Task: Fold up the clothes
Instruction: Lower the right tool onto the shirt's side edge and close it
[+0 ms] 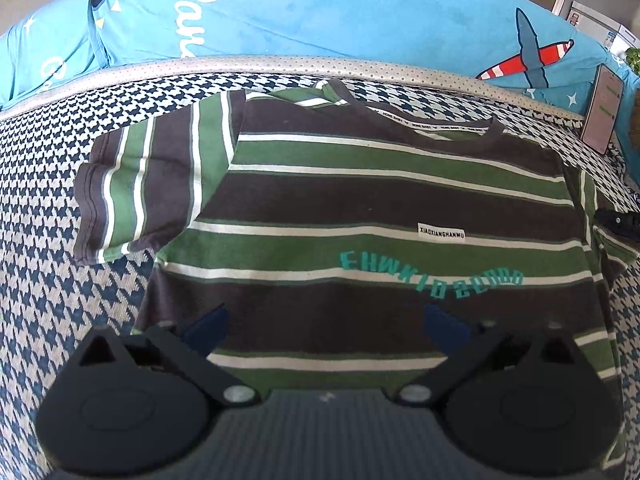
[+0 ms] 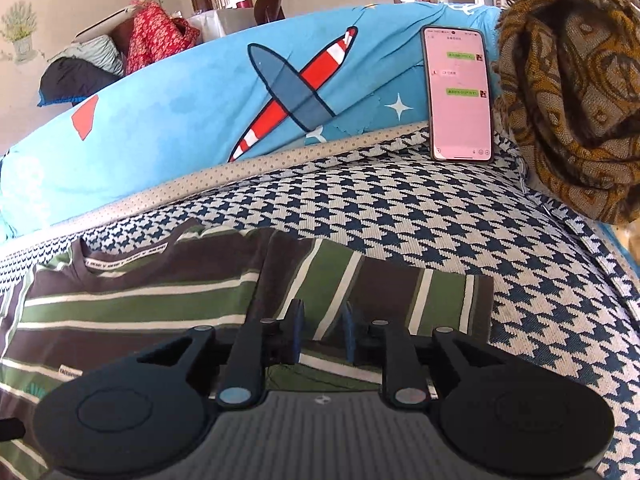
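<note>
A striped T-shirt [image 1: 380, 200] in green, dark brown and white lies flat, front up, on the houndstooth cushion [image 1: 60, 280], collar toward the back. My left gripper [image 1: 326, 326] hovers over the shirt's lower body, fingers spread wide, nothing between them. My right gripper [image 2: 322, 334] sits low over the shirt's right sleeve [image 2: 380, 288], near where it joins the body. Its fingers stand a narrow gap apart, with sleeve cloth showing in that gap. The right gripper's tip [image 1: 618, 222] also shows at the right edge of the left wrist view. The left sleeve [image 1: 148, 188] lies spread out flat.
A phone [image 2: 458, 94] with a lit pink screen leans against the blue airplane-print bedding [image 2: 200, 120] behind the cushion. A brown patterned scarf or blanket [image 2: 572, 92] is heaped at the right. Bare houndstooth surface [image 2: 520, 300] lies right of the sleeve.
</note>
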`<state>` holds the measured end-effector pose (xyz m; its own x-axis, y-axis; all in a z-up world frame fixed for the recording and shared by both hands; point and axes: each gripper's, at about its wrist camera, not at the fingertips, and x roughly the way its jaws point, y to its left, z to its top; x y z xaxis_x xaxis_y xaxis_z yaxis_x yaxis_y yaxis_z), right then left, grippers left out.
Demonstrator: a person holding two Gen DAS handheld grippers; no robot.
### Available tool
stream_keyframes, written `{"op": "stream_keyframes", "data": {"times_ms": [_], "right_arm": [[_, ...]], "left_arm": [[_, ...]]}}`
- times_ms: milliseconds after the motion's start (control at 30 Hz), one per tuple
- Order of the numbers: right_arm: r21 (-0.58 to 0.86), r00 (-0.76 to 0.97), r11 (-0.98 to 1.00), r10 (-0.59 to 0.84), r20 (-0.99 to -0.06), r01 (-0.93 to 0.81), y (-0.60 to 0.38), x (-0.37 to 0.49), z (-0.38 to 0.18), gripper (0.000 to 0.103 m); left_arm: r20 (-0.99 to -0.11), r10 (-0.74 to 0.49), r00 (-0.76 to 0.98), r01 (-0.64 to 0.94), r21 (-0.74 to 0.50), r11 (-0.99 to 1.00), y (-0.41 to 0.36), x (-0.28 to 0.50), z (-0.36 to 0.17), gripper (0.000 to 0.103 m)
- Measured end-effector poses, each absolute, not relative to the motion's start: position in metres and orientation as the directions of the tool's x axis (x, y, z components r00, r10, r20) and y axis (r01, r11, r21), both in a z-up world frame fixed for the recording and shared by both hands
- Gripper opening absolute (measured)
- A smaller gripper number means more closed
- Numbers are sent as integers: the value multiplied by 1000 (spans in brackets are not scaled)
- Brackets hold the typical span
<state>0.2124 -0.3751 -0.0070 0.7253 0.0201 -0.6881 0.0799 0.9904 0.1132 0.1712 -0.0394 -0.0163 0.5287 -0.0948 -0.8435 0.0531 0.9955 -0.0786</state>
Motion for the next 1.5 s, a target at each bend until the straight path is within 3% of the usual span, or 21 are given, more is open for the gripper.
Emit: {"op": "stream_keyframes", "data": {"times_ms": [267, 400, 500, 767, 1000, 1200, 1233, 1367, 1500], "right_arm": [[142, 656, 985, 46, -753, 94, -391, 174, 5, 23], [85, 610, 992, 10, -793, 94, -394, 151, 6, 33], [11, 653, 991, -81, -753, 134, -394, 134, 13, 34], [123, 745, 986, 0, -667, 110, -382, 140, 21, 34], [126, 708, 988, 23, -705, 94, -352, 166, 5, 34], [11, 700, 993, -77, -710, 120, -331, 171, -6, 35], [8, 701, 992, -84, -708, 127, -330, 171, -7, 35], [14, 703, 983, -119, -701, 180, -339, 169, -5, 10], [58, 719, 972, -127, -683, 227, -350, 162, 1, 4]], "left_arm": [[-843, -99, 529, 66, -75, 995, -40, 168, -15, 103], [-842, -102, 531, 75, -72, 995, -41, 166, -14, 103], [-840, -104, 532, 78, -73, 994, -42, 164, -13, 103], [-842, -109, 528, 73, -84, 994, -41, 162, -13, 103], [-846, -114, 520, 56, -99, 994, -37, 166, -14, 103], [-846, -115, 521, 56, -101, 993, -37, 165, -14, 103], [-846, -114, 521, 54, -100, 993, -36, 165, -14, 103], [-846, -113, 522, 47, -104, 994, -34, 165, -14, 103], [-846, -103, 523, 41, -96, 995, -34, 166, -15, 103]]}}
